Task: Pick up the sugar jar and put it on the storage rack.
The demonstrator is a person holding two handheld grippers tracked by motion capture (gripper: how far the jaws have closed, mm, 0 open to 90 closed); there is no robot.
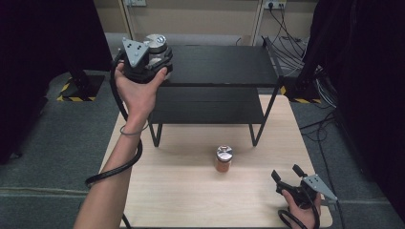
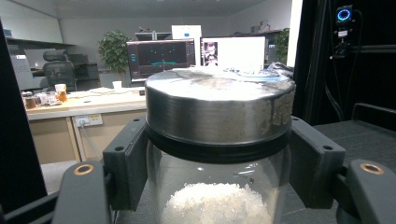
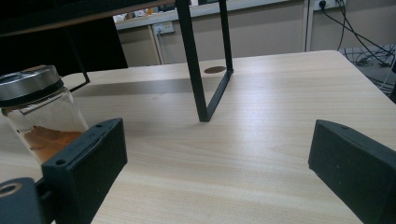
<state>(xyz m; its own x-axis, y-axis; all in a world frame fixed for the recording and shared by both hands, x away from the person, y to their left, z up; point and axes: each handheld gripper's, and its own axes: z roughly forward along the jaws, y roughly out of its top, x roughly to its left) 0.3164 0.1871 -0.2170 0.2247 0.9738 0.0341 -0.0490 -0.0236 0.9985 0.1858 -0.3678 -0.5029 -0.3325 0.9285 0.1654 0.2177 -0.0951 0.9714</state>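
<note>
Landmark: I place everything against the black shelf rack (image 1: 210,86), a 2-tier stand at the far half of the counter (image 1: 191,191).
Left claw (image 1: 152,51): I have it clamped on the white-filled jar (image 1: 155,44); in the left gripper view both pads press the glass just under the lid, 1 on each side.
White-filled jar: upright in my left claw at the rack's upper left corner, at the level of the top tier; I cannot tell whether its base touches the tier. The left gripper view shows a brushed metal lid (image 2: 219,105) over clear glass with white grains (image 2: 215,203) inside.
Left hand (image 1: 136,86): wrapped around the claw body from below, forearm coming up along the counter's left edge, cable trailing beside it.
Right claw (image 1: 287,172): jaws spread wide with nothing between them; it sits at the counter's near right corner, well in front of the rack.
Right hand (image 1: 302,210): grips the claw body low at the counter's edge.
Orange-filled jar (image 1: 223,159): upright on the counter just in front of the rack, nearer its right legs; metal lid, orange powder in the lower part. In the right gripper view it stands beyond the left jaw (image 3: 39,112), apart from it.
Rack leg (image 3: 198,60): rises from the counter ahead of the right claw, between its 2 jaws as that view frames it.
</note>
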